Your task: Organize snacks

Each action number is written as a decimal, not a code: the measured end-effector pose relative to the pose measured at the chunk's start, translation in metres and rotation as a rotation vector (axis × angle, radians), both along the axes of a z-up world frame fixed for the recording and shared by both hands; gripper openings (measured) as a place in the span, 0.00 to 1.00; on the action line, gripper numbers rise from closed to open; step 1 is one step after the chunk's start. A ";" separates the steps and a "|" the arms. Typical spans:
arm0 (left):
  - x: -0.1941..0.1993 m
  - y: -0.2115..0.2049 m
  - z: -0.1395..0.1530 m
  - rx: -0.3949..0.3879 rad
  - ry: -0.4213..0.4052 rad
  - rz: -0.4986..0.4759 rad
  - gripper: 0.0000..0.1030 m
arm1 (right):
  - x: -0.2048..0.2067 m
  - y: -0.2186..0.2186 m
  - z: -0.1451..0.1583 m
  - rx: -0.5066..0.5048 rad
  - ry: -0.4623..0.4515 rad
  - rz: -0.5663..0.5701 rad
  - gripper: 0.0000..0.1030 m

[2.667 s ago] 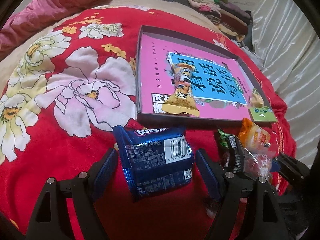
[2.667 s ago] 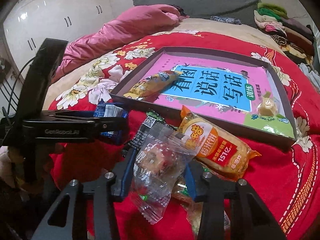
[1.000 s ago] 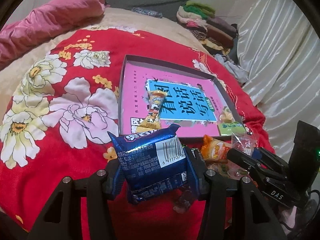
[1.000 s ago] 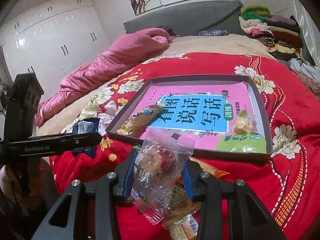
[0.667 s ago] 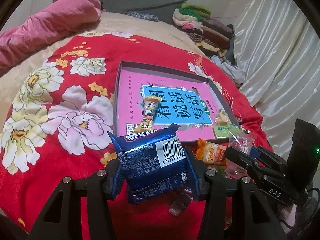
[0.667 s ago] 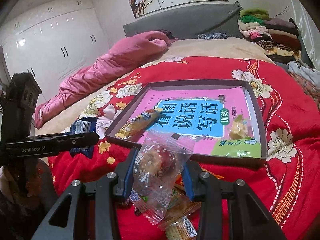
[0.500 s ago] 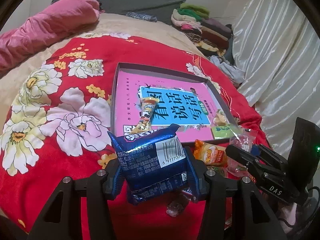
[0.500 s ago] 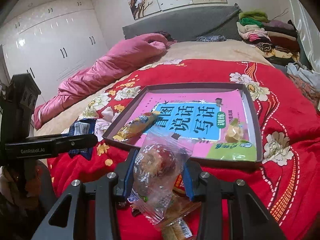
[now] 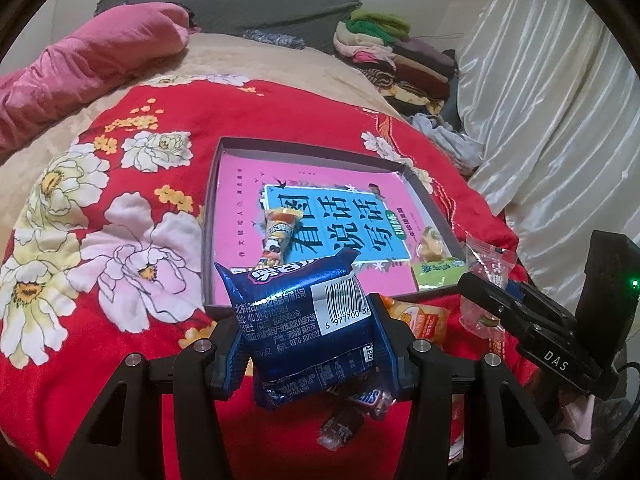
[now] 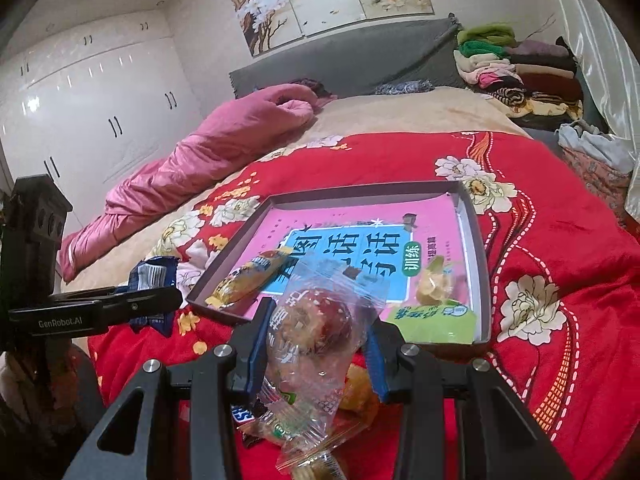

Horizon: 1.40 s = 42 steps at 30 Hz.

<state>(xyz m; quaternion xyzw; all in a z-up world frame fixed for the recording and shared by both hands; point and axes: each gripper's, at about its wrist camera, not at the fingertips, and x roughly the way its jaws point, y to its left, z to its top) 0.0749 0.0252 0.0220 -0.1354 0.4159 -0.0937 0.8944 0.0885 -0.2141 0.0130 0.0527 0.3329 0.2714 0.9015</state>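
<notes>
My left gripper (image 9: 306,336) is shut on a blue snack packet (image 9: 304,320) and holds it above the red bedspread, short of the tray's near edge. My right gripper (image 10: 316,344) is shut on a clear packet with a round pastry (image 10: 316,328), also held in the air near the tray. The shallow grey tray (image 9: 208,216) lies on the bed with a pink book in it. A yellow snack bar (image 9: 278,236) and a small green-wrapped sweet (image 9: 430,248) lie in the tray. The blue packet also shows in the right wrist view (image 10: 154,276).
An orange rice-cracker pack (image 9: 420,316) and a dark candy bar (image 9: 352,400) lie on the red floral bedspread (image 9: 100,240) before the tray. A pink quilt (image 10: 192,160) lies at the left. Folded clothes (image 10: 516,76) are stacked at the back right.
Both grippers have risen and drawn back from the bed with their packets held. The left gripper closed on the blue packet since the earliest frame.
</notes>
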 end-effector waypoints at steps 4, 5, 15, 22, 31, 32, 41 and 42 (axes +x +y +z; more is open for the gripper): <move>0.007 -0.003 0.001 -0.001 -0.006 -0.002 0.53 | 0.006 -0.002 0.000 0.017 0.004 -0.006 0.40; 0.009 -0.003 0.001 -0.003 -0.005 -0.002 0.53 | 0.006 -0.002 0.001 0.017 0.000 -0.007 0.40; 0.022 -0.012 0.003 -0.012 -0.012 -0.018 0.53 | 0.012 -0.007 0.004 0.030 -0.016 -0.027 0.40; 0.032 -0.012 0.005 -0.013 -0.024 -0.018 0.53 | 0.016 -0.012 0.006 0.033 -0.028 -0.047 0.40; 0.045 -0.015 0.002 -0.025 -0.034 -0.042 0.53 | 0.022 -0.018 0.006 0.019 -0.034 -0.084 0.40; 0.046 -0.016 0.002 -0.019 -0.037 -0.044 0.53 | 0.023 -0.018 0.007 0.016 -0.036 -0.086 0.40; 0.060 -0.016 -0.001 -0.022 -0.039 -0.063 0.53 | 0.032 -0.014 0.006 -0.011 -0.047 -0.089 0.40; 0.061 -0.017 -0.001 -0.023 -0.038 -0.065 0.53 | 0.033 -0.013 0.006 -0.015 -0.050 -0.089 0.40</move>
